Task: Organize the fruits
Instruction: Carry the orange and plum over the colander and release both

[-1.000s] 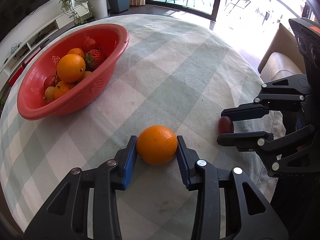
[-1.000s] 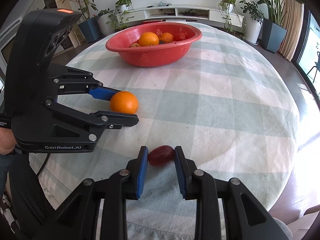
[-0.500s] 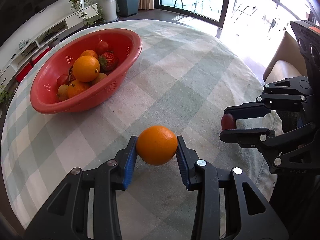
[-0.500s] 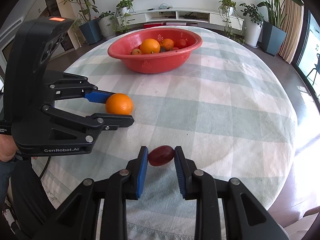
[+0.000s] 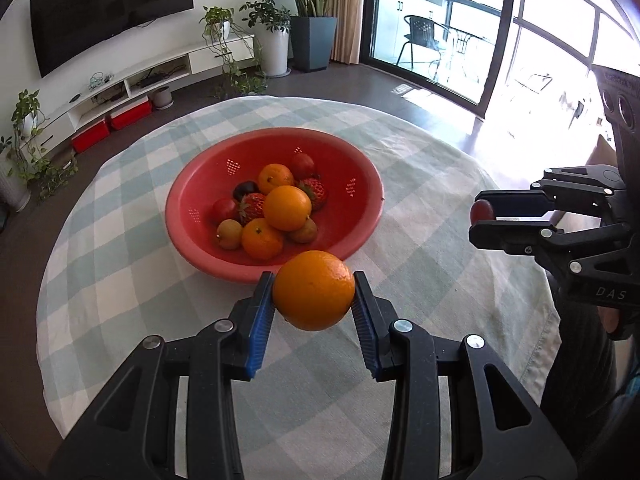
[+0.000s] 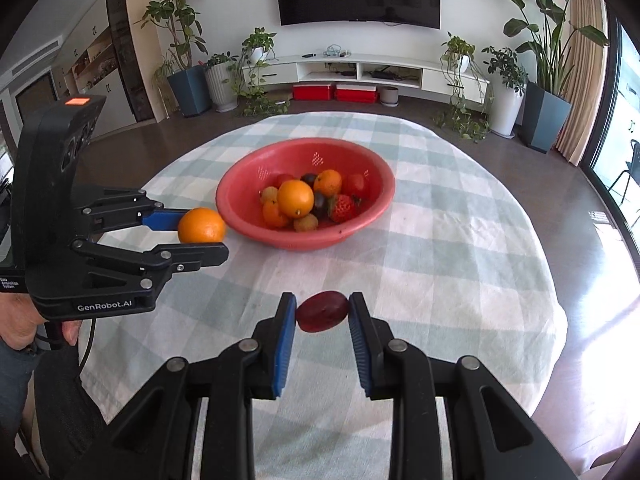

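Left tongs [image 5: 314, 304] clamped on an orange [image 5: 313, 290], blue pads pressed to both its sides, fruit held clear above the checked worktop [image 5: 420, 248] just short of the red basket's [image 5: 276, 140] near rim. Right tongs [image 6: 322, 316] closed to a narrow gap on a small dark-red fruit [image 6: 321, 311], also off the cloth, nearer the worktop's front edge. Basket sits mid-worktop holding oranges, strawberries and other small fruit.

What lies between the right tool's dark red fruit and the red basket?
Only bare checked tablecloth between the fruit and basket, per the right wrist view.
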`<state>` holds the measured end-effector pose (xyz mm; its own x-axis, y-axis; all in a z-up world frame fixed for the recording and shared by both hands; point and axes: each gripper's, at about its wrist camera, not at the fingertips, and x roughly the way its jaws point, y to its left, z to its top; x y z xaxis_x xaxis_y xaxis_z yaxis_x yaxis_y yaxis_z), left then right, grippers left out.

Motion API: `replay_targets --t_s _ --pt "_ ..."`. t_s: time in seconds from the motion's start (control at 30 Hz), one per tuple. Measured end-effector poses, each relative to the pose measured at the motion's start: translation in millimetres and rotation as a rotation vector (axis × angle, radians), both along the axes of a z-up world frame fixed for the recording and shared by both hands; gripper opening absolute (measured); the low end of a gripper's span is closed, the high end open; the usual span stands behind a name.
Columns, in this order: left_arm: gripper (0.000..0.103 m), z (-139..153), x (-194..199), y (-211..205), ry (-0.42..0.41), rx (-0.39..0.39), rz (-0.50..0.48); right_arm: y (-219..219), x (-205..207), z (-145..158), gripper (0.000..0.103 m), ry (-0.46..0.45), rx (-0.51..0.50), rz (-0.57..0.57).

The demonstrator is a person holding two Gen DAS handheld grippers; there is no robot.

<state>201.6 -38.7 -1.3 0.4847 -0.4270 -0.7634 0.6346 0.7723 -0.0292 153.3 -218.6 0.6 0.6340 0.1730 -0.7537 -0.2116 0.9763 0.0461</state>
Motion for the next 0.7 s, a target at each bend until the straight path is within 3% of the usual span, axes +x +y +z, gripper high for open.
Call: replay_targets --t_s 0.33,0.7 --pt "0.035 34 58 29 -0.045 -0.065 0.162 12 73 40 0.029 -0.091 0.013 0.042" --pt "0.035 2 110 -9 -0.02 -0.033 0.158 17 138 12 0.029 -0.016 0.047 0.037"
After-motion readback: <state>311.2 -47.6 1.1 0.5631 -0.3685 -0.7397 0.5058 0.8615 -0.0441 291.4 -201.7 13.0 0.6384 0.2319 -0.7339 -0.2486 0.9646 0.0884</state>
